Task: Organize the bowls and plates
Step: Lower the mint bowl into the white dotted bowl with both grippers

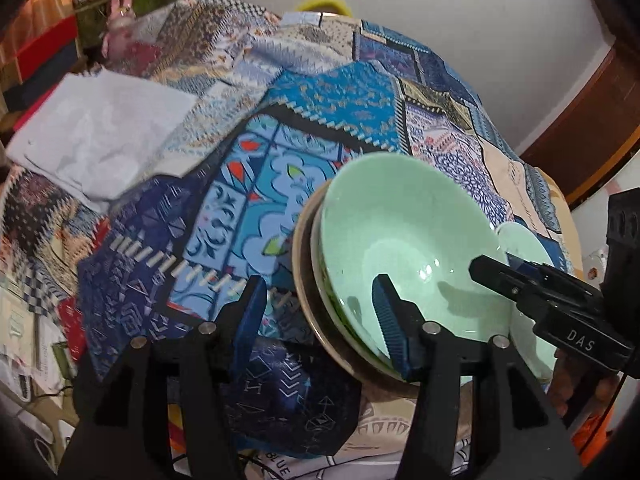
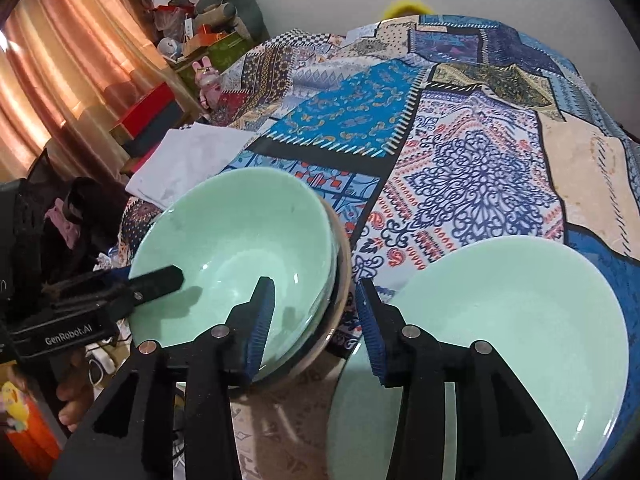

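Note:
A pale green bowl tops a nested stack whose lowest piece is a tan-rimmed bowl. My left gripper is open and straddles the stack's near-left rim, with one finger inside the green bowl and the other over the cloth. In the right wrist view the green bowl sits at centre left. My right gripper is open astride its right rim, one finger in the bowl. A pale green plate lies just right of the stack, under the right gripper's outer finger. One finger of the left gripper reaches into the bowl.
A patchwork cloth covers the table. A folded white cloth lies at its far left. Boxes, toys and a curtain crowd the back left. A person's hand holds the right gripper. The wall and a wooden door frame stand at the right.

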A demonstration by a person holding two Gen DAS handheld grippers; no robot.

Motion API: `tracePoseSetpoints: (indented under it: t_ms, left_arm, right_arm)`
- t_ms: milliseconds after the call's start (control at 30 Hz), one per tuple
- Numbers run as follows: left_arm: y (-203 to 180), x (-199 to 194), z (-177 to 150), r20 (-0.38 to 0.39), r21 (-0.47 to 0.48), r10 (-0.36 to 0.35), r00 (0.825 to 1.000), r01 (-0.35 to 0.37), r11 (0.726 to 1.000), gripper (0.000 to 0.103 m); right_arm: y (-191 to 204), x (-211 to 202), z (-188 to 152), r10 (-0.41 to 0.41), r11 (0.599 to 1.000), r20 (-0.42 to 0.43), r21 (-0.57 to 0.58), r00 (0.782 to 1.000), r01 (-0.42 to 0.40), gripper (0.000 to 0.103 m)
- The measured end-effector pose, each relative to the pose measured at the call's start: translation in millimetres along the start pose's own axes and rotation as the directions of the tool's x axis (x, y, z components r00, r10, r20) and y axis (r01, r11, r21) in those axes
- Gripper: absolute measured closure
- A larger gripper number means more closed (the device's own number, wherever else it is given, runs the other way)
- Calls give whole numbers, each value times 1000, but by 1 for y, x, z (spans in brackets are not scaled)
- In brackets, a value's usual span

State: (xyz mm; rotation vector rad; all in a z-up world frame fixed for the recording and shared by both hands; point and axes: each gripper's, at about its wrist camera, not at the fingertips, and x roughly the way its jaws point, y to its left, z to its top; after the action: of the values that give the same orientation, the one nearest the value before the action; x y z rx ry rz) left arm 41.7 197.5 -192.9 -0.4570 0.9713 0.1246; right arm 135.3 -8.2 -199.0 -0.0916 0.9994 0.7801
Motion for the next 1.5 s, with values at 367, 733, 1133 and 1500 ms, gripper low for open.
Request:
tracePoseSetpoints:
  t_ms: [367, 733, 1133, 1500]
  left_arm:
    - [12, 19, -9, -15, -36, -28, 999, 28, 999, 53]
    - [6, 20, -10, -31, -72, -76, 997, 73, 995, 70]
    - [-11, 14, -8, 3, -60, 30, 1000, -30, 998, 70]
    - [-29, -5, 4, 58, -27, 36, 998, -34, 999, 70]
  right_arm:
    - [8, 15, 0, 21, 1000, -43, -10, 999, -21, 65]
    - [10, 21, 0, -28, 1000, -50, -11, 998, 28, 70]
    - [7, 18, 1, -30, 999, -24, 35, 999, 31, 71]
    - [4, -8, 6, -27, 999, 52, 44, 998, 25, 71]
